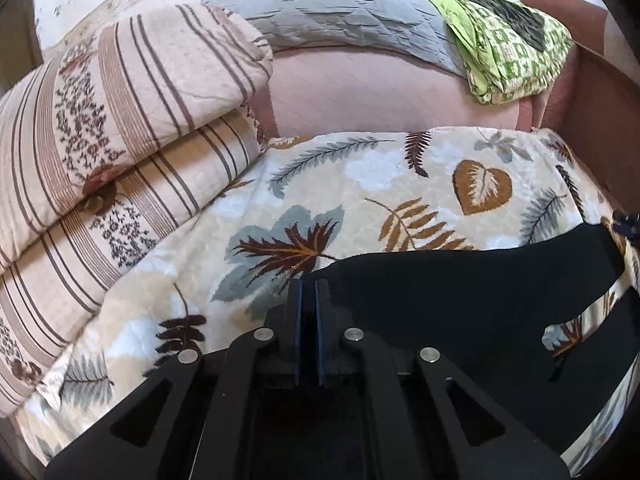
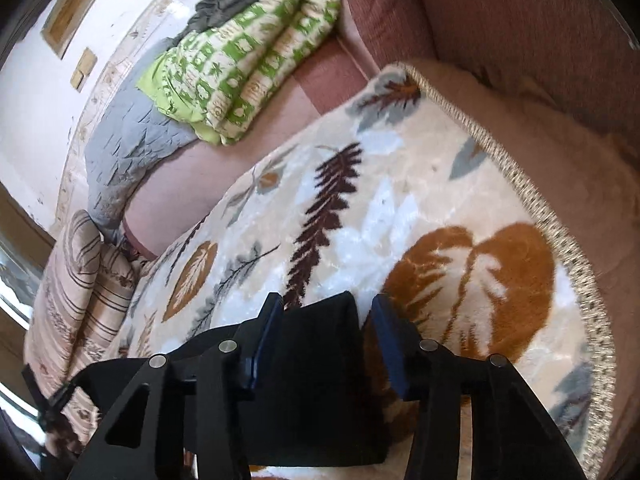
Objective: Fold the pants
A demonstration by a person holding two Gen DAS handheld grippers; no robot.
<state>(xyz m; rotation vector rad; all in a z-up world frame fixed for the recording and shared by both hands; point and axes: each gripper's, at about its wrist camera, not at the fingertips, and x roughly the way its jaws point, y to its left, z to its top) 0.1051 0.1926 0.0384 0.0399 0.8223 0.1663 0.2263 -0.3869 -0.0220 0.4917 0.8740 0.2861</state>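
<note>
Black pants (image 1: 460, 300) lie on a cream blanket with a leaf print (image 1: 360, 184), spreading right from my left gripper (image 1: 308, 284). That gripper's jaws are pressed together, pinching the pants' near left edge, and the cloth rises to the fingertips. In the right wrist view a band of the black pants (image 2: 316, 360) runs between the fingers of my right gripper (image 2: 327, 300). The left finger (image 2: 268, 320) touches the cloth. A strip of leaf-print blanket (image 2: 360, 220) shows between the cloth and the right finger (image 2: 390, 332). Most of the pants is hidden under the gripper bodies.
Folded striped quilts (image 1: 120, 120) are stacked at the left. A grey quilt (image 1: 320, 8) and a green patterned quilt (image 1: 512, 48) lie at the back on the pink sofa seat (image 1: 360, 92). The sofa's dark red arm (image 1: 592, 100) rises at the right.
</note>
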